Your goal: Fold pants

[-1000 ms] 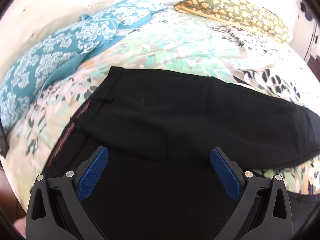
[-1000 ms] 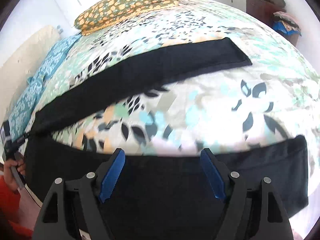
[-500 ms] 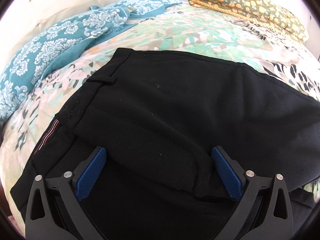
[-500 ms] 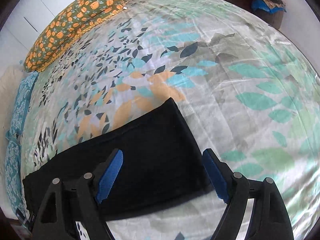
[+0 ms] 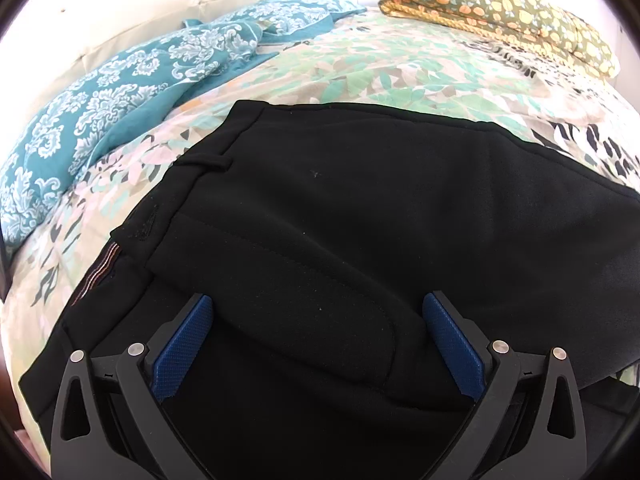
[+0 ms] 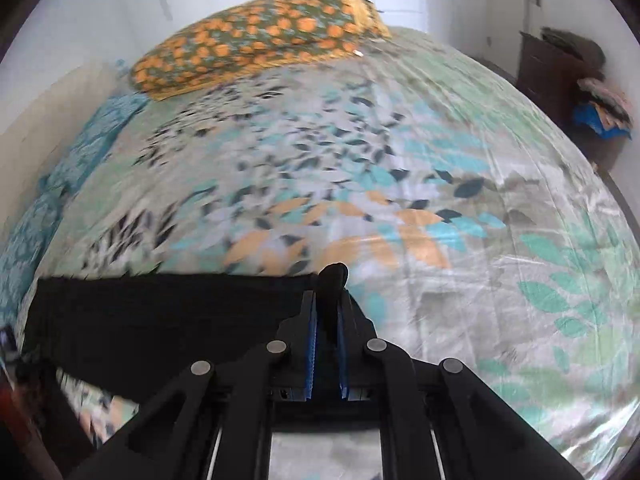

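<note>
Right hand-held gripper (image 6: 327, 280) has just closed, pinching the black pants (image 5: 360, 208) hem at lower centre — left hand-held gripper (image 5: 318, 312) gapes wide over the waistband, gripping nothing.

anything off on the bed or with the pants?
Nothing spilled or damaged. The black fabric pants lie partly folded on the floral bedsheet, and one striped inner waistband edge shows at the left. The right gripper, jaws just closed, pinches a leg end; the left gripper is open over the waist.
</note>
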A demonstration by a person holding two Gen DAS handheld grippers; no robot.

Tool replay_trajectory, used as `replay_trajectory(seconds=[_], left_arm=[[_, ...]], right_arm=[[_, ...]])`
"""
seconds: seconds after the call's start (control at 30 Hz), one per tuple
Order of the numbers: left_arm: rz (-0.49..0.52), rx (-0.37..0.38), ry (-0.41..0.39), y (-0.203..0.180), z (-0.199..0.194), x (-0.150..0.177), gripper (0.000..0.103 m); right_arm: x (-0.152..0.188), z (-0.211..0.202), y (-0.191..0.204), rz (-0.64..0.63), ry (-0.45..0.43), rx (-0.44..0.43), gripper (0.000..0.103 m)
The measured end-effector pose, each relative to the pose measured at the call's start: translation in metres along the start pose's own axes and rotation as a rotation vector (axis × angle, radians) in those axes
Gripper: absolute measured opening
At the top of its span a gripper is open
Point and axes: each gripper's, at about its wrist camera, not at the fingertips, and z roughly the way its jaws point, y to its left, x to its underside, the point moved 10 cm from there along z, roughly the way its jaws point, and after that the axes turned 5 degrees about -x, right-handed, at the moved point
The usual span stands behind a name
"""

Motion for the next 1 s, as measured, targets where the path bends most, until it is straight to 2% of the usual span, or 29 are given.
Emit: replay_trajectory(seconds=[0.1,0.2,0.27,0.37,0.43,0.47,0.5,0.53,0.57,0.63,0.67,0.7,0.77,0.83,0.87,0.9,0.93,1.0], left_arm=[[0.002,-0.001,0.001,0.0,-0.001,0.0,0.102],[0.007,-0.008,0.001,0.0,-0.003,-0.002,0.102],[0.012,-0.016,0.006,0.0,-0.005,-0.003,0.102],[0.026,-0.031,0.033,0.0,-0.008,-0.005,0.103],[0.02,-0.022,0.076,0.002,-0.013,-0.006,0.103],[0.016,-0.005,0.103,0.003,-0.018,-0.006,0.102],[0.01,0.014,0.122,0.004,-0.024,-0.005,0.102],[0.005,0.034,0.131,0.005,-0.031,-0.004,0.102],[0.003,0.058,0.131,0.005,-0.04,-0.002,0.102],[0.026,0.11,0.112,0.002,-0.06,0.006,0.102],[0.045,0.125,0.105,0.0,-0.069,0.011,0.102],[0.064,0.136,0.1,-0.001,-0.077,0.018,0.102],[0.086,0.162,0.101,-0.006,-0.092,0.034,0.102],[0.09,0.191,0.104,-0.012,-0.104,0.05,0.102],[0.091,0.2,0.102,-0.014,-0.108,0.058,0.102],[0.094,0.206,0.098,-0.015,-0.112,0.066,0.102],[0.102,0.209,0.093,-0.017,-0.114,0.074,0.102],[0.132,0.205,0.092,-0.019,-0.114,0.087,0.102]], right_arm=[[0.055,-0.075,0.078,-0.165,-0.001,-0.069,0.009],[0.136,-0.135,0.113,-0.243,0.036,-0.064,0.008],[0.188,-0.152,0.1,-0.229,0.097,0.005,0.008],[0.25,-0.159,0.041,-0.135,0.214,0.224,0.008],[0.274,-0.171,-0.003,-0.049,0.273,0.408,0.021],[0.275,-0.182,-0.013,-0.007,0.254,0.457,0.04],[0.271,-0.194,-0.016,0.03,0.204,0.488,0.053],[0.263,-0.206,-0.013,0.055,0.15,0.512,0.058],[0.255,-0.214,-0.005,0.07,0.104,0.53,0.069],[0.24,-0.218,0.024,0.097,0.041,0.54,0.082],[0.231,-0.212,0.043,0.123,0.018,0.507,0.085],[0.228,-0.201,0.069,0.154,-0.001,0.431,0.085],[0.227,-0.167,0.125,0.23,-0.021,0.197,0.085],[0.233,-0.126,0.178,0.345,-0.007,-0.085,0.085],[0.236,-0.108,0.197,0.422,0.007,-0.21,0.085],[0.242,-0.093,0.208,0.494,0.018,-0.297,0.085],[0.247,-0.079,0.212,0.547,0.029,-0.34,0.085],[0.259,-0.061,0.197,0.617,0.048,-0.294,0.085]])
